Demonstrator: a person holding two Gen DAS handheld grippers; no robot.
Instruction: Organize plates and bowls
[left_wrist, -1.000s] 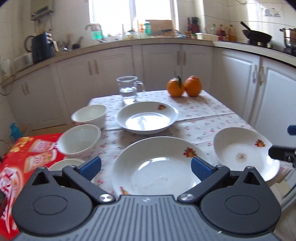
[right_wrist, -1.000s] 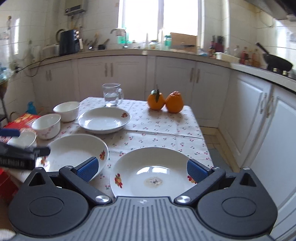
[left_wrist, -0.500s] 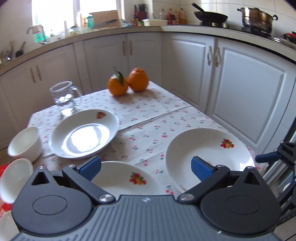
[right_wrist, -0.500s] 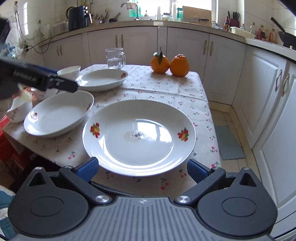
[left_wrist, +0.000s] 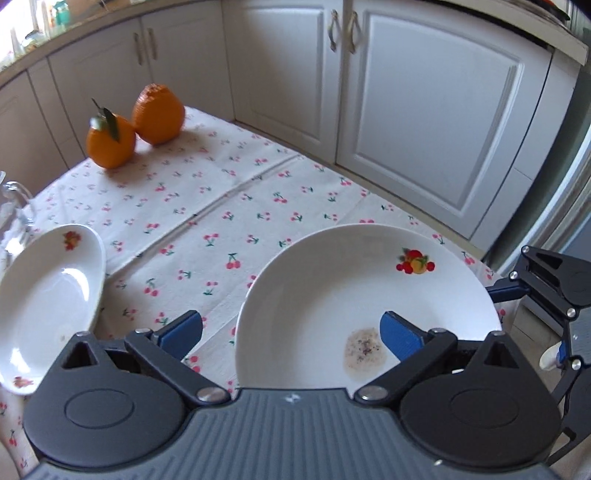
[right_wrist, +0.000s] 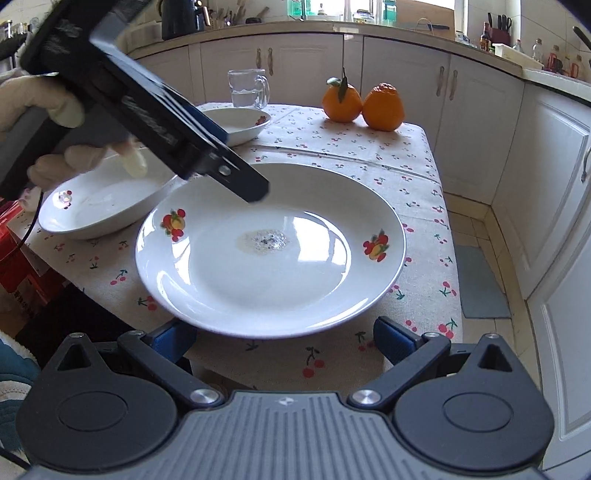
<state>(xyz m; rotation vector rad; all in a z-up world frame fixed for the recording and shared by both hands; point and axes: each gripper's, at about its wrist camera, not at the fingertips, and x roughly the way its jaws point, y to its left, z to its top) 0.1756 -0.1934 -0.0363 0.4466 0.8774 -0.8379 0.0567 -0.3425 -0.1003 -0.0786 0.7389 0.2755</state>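
Both the right tongs (right_wrist: 284, 338) and the left tongs (left_wrist: 291, 332) are wide open and hold nothing, so the round white plate with fruit pictures (right_wrist: 269, 243), sitting near the table (right_wrist: 413, 155) edge, could slip off if bumped

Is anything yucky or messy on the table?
Yes. The big plate nearest the edge has a small brownish, speckled smudge in its middle, so it looks dirty rather than clean. Nothing looks broken or spilled on the tablecloth, and the two oranges sit neatly together.
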